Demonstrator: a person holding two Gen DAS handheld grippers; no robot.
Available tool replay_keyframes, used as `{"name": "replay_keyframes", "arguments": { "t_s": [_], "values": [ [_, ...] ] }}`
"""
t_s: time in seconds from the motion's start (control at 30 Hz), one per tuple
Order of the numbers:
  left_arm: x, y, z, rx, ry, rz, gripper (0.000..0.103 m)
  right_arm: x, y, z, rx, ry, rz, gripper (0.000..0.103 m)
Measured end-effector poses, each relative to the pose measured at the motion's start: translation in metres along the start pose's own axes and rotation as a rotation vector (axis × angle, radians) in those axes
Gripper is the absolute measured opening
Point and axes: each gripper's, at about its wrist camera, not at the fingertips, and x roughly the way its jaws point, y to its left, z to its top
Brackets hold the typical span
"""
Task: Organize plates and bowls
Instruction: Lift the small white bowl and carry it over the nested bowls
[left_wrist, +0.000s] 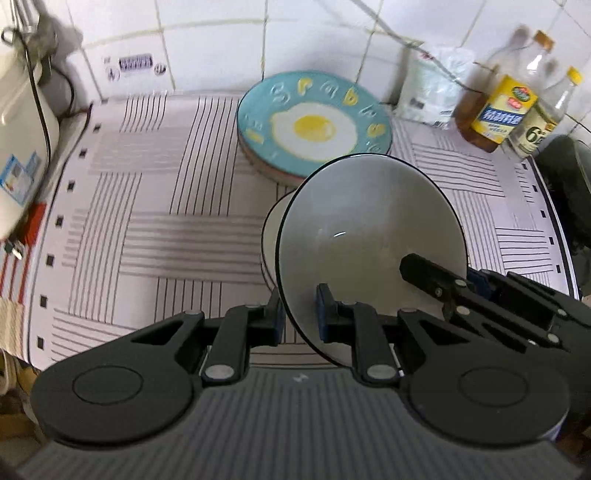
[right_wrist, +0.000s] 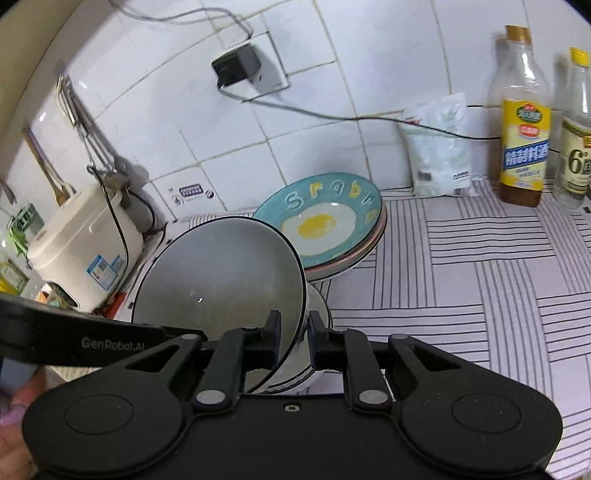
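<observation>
A white bowl (left_wrist: 369, 236) with a thin black rim is held tilted above a second white bowl (left_wrist: 273, 243) on the striped cloth. My left gripper (left_wrist: 301, 317) is shut on the tilted bowl's near rim. My right gripper (right_wrist: 293, 339) is shut on the same bowl (right_wrist: 221, 273) at its other side, and its fingers show in the left wrist view (left_wrist: 424, 273). The lower bowl (right_wrist: 317, 306) peeks out beneath. Behind stands a stack of plates with a teal fried-egg plate (left_wrist: 314, 125) on top, also in the right wrist view (right_wrist: 321, 221).
A white rice cooker (right_wrist: 81, 251) stands at the left by the tiled wall. A white bag (right_wrist: 439, 158) and two bottles (right_wrist: 524, 122) stand at the back right. A dark pot (left_wrist: 569, 192) sits at the right edge. A cable (right_wrist: 332, 114) runs along the wall.
</observation>
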Motion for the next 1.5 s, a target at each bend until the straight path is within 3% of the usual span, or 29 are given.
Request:
{"name": "replay_keyframes", "arguments": {
  "t_s": [0.27, 0.5, 0.9, 1.13, 1.5],
  "values": [
    [0.019, 0.005, 0.007, -0.005, 0.048, -0.004, 0.016, 0.021, 0.008, -0.003, -0.106, 0.020, -0.052, 0.018],
    [0.033, 0.018, 0.014, -0.091, 0.113, -0.042, 0.018, 0.033, 0.016, 0.003, -0.192, 0.027, -0.087, 0.018],
    [0.047, 0.018, 0.019, -0.073, 0.165, -0.047, 0.023, 0.049, 0.032, 0.000, -0.368, 0.022, -0.177, 0.017],
    [0.053, 0.018, 0.016, -0.071, 0.154, -0.038, 0.023, 0.053, 0.039, -0.006, -0.473, -0.004, -0.246, 0.018],
    [0.034, 0.006, 0.011, -0.008, 0.109, -0.001, 0.026, 0.034, 0.034, -0.007, -0.390, -0.049, -0.225, 0.018]
  ]
}}
